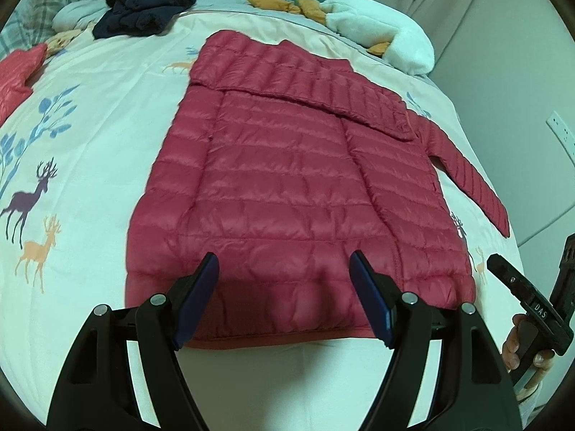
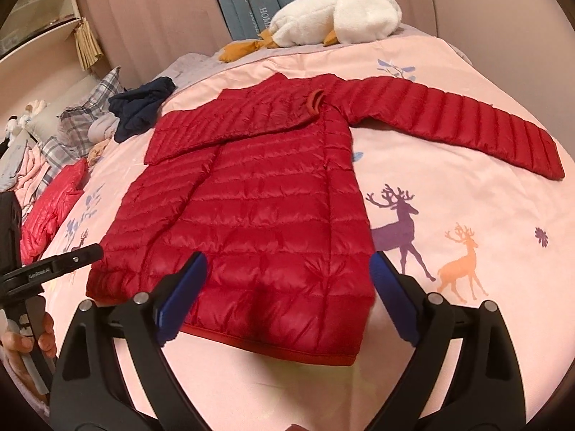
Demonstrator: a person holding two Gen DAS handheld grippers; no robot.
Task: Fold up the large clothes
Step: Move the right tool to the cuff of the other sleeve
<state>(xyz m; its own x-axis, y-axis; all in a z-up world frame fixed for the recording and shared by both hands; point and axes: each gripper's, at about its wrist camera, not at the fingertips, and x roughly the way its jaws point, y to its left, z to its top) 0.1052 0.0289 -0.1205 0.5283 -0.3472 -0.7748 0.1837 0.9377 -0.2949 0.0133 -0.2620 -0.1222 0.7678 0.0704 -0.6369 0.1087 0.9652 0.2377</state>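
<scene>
right wrist view: both tools, right tool (image 2: 287, 298) and left tool (image 1: 284, 298), spread empty at the puffy red jacket's (image 2: 251, 197) hem; light, slippery, best pinched at that hem.

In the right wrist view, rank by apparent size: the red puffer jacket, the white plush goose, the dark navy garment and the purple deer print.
1. Red puffer jacket, far largest.
2. White plush goose.
3. Purple deer print and dark navy garment look alike; the garment lies farther away, so unranked.
</scene>
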